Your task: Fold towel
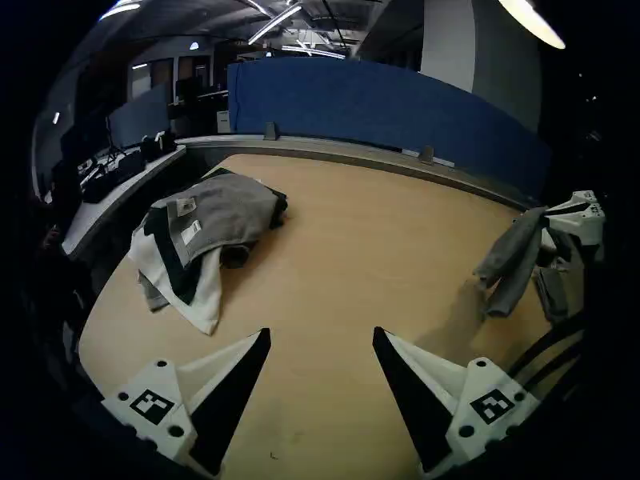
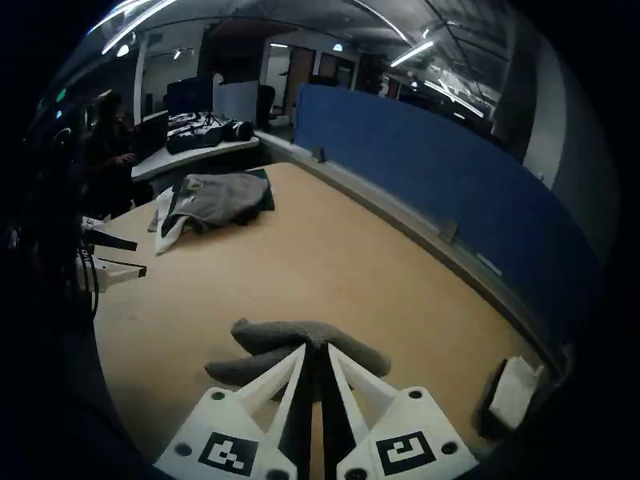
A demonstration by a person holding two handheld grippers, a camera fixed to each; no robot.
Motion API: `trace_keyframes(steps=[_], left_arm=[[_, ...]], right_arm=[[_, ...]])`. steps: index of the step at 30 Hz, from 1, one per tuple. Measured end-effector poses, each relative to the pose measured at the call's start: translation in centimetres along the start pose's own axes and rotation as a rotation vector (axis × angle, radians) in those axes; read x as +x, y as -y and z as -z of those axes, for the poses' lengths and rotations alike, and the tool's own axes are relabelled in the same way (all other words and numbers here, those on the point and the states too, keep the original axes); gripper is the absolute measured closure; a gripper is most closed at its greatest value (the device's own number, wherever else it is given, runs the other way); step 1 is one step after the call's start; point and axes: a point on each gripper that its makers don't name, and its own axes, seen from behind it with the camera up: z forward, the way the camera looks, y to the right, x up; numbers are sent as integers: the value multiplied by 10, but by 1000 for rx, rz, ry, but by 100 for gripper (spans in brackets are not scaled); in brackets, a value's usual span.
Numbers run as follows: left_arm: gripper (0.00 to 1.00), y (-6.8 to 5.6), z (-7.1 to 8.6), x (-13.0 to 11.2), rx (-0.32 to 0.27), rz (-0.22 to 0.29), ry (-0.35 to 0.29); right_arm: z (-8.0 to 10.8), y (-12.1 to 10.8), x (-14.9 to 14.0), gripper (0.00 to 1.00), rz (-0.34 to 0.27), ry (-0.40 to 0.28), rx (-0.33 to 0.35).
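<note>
A small grey towel (image 2: 298, 338) hangs crumpled from my right gripper (image 2: 318, 349), which is shut on its top edge just above the wooden table (image 2: 320, 256). In the left gripper view the same towel (image 1: 510, 260) dangles at the far right from the right gripper (image 1: 552, 228). My left gripper (image 1: 320, 340) is open over bare table, with nothing between its fingers. It shows at the left edge of the right gripper view, the left gripper (image 2: 140, 259) still open. A pile of grey, white and dark towels (image 1: 208, 224) lies at the table's far left corner, seen again as the pile (image 2: 212, 200).
A blue partition (image 1: 384, 112) runs along the table's far edge, the same partition (image 2: 448, 160) on the right. A white object (image 2: 512, 388) stands by it. A second desk with monitors (image 1: 120, 160) adjoins on the left, where a person (image 2: 112, 136) sits.
</note>
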Motion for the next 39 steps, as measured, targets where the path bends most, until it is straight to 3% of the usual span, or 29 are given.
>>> trace_keyframes(steps=[9, 22, 39], left_arm=[[5, -7, 2, 7, -12, -3, -16], [5, -14, 5, 12, -22, -8, -23], [5, -36, -3, 11, -52, -36, -12]], right_arm=[[23, -13, 22, 95, 54, -30, -17], [41, -26, 21, 95, 35, -42, -34], [81, -111, -19, 95, -36, -3, -150]])
